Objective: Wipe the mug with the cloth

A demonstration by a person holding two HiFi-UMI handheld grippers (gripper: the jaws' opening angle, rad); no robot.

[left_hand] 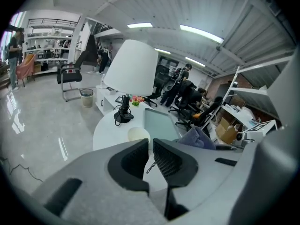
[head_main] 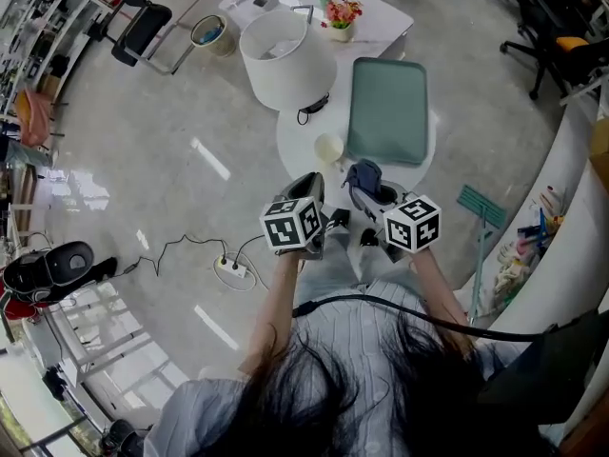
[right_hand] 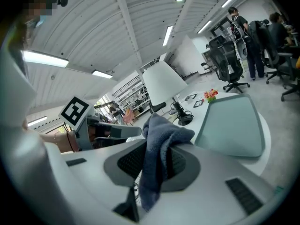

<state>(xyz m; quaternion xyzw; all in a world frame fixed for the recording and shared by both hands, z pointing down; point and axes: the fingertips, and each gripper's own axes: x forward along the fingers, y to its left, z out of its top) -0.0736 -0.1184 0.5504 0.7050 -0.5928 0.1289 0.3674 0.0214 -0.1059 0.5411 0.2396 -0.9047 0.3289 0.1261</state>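
While the right tool (right_hand: 161,150) is clamped on a blue-grey cloth (right_hand: 159,125), which bunches above its jaws and hangs down between them, the left tool (left_hand: 150,143) holds nothing, its jaws drawn together to a thin slit. A person holds the two tools side by side over the near edge of a round white bench (head_main: 297,141). From the head view each tool's marker cube (head_main: 291,225) faces up toward the camera. The cream mug (head_main: 329,148) stands upright on the bench just ahead of the left tool, apart from both tools and from the cloth. It sits just beside the near left corner of a green mat (head_main: 388,109), which lies flat on the bench ahead of the right tool. Beyond the mug rises a lamp (head_main: 285,60) with a large white shade, and a dark cable is coiled at its base. Farther back, a small pot of flowers (head_main: 341,17) stands on what appears to be a second white surface, though the head view shows it too small to be sure.
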